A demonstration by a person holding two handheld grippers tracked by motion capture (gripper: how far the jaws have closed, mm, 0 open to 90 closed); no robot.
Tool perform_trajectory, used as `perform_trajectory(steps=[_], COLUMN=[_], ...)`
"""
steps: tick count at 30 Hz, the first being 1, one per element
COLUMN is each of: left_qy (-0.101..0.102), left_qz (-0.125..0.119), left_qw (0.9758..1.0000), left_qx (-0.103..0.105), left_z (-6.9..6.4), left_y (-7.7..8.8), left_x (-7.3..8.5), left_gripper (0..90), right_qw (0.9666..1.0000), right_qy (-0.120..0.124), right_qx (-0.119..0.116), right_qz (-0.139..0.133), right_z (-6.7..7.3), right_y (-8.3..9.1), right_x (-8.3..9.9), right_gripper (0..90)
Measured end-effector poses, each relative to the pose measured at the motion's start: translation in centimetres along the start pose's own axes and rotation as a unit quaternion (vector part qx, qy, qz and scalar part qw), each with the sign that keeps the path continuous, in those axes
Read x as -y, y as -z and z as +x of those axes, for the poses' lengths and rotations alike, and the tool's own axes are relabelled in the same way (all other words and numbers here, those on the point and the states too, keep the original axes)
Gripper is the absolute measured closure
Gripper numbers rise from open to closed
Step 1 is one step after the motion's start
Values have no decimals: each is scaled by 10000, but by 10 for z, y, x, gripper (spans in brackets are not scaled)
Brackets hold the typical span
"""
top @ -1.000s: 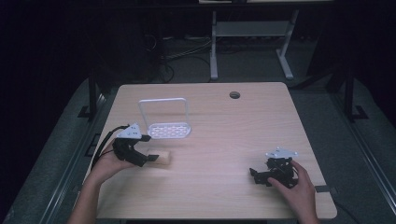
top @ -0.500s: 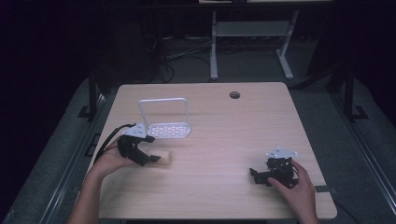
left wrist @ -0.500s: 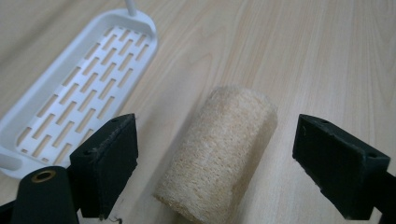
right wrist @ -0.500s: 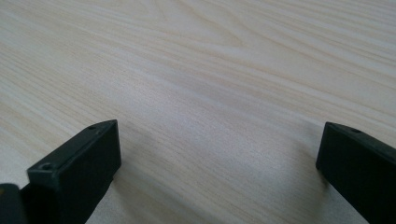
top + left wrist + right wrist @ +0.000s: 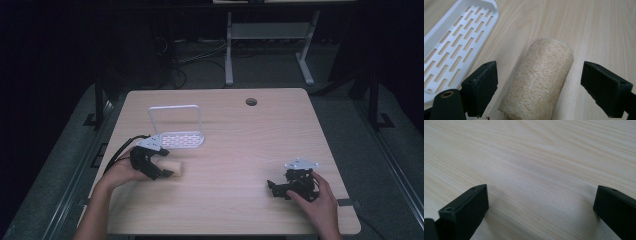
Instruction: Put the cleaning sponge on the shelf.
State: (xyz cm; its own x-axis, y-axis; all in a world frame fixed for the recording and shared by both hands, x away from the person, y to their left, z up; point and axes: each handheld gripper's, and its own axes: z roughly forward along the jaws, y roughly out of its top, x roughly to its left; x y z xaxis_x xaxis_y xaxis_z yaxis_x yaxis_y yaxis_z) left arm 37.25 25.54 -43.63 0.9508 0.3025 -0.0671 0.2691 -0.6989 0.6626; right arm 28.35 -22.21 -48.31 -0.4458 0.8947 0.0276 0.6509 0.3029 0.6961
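Observation:
A beige loofah roll lies on the wooden table, also seen in the high view as the loofah roll at the front left. My left gripper is open, its jaws standing either side of the roll's near end without touching it; in its own view the left gripper straddles the roll. A white slotted tray with an upright handle frame stands just beyond, its tray base to the left of the roll. My right gripper rests open at the front right over bare wood, the right gripper holding nothing.
A round cable hole sits near the table's far edge. A white-legged desk frame and cables stand on the dark floor beyond. Bare wood stretches between the two grippers.
My left gripper has shifted slightly right and forward, closing in around the loofah roll. The right gripper has stayed put.

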Motion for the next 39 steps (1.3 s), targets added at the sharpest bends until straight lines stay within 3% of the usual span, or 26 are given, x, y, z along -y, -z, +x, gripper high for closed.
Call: perform_trajectory(steps=[18, 27, 33, 39], left_qy=[-130, -180, -281, -237], left_qz=[384, 425, 462, 450], left_qw=[9992, 9989, 9985, 9987], left_qx=[-52, -53, -30, -22], left_z=[-3, -3, -3, -3], left_y=[-13, -15, -14, -14], left_x=[1, 1, 0, 1], left_gripper=[138, 145, 212, 249], right_qw=[10000, 10000, 10000, 10000], right_qy=[2, 1, 1, 2], right_qx=[-1, -1, 0, -1], right_qz=[-1, 1, -1, 0], right_z=[0, 0, 0, 0], right_y=[0, 0, 0, 0], right_x=[0, 0, 0, 0], right_gripper=[0, 0, 0, 0])
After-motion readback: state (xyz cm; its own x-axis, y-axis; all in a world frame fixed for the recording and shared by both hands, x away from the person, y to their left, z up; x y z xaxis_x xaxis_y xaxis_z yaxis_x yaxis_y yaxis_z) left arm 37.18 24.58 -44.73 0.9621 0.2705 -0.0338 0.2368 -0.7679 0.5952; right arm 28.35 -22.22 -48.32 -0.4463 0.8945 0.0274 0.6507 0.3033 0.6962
